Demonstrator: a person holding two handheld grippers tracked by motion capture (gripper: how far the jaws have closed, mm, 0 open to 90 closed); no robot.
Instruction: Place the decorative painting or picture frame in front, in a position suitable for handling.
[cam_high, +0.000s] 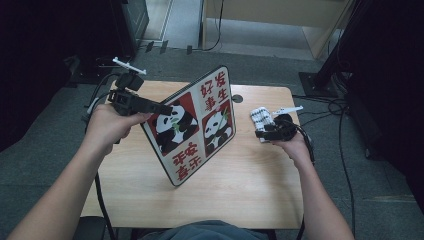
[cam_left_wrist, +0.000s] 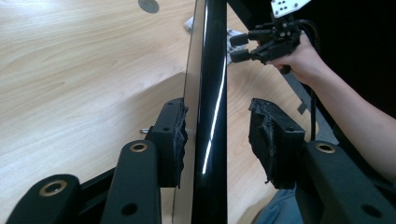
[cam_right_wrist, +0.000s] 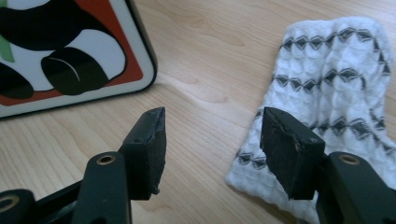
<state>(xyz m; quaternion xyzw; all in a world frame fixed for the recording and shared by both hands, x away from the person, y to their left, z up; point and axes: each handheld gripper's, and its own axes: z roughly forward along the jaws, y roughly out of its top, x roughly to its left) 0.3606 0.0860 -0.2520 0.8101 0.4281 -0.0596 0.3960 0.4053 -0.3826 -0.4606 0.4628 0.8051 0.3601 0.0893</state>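
A flat rectangular board (cam_high: 195, 125) with panda pictures and red characters stands tilted on its lower corner on the wooden table (cam_high: 240, 190). My left gripper (cam_high: 167, 107) reaches over its upper left edge. In the left gripper view the board's edge (cam_left_wrist: 210, 70) runs between the jaws: one pad (cam_left_wrist: 180, 140) rests against its face, the other pad (cam_left_wrist: 264, 140) stands clear of it. My right gripper (cam_high: 260, 134) hovers open low over the table, beside a white cloth (cam_high: 262, 117) with black diamond rows. In the right gripper view that cloth (cam_right_wrist: 327, 79) lies by the right pad, with nothing between the jaws (cam_right_wrist: 212, 140).
A round dark grommet (cam_high: 237, 98) sits near the table's far edge. Cables (cam_high: 340, 115) lie on the grey floor to the right. Dark stands and equipment crowd the floor at the far left and right. The person's forearms come in from the bottom.
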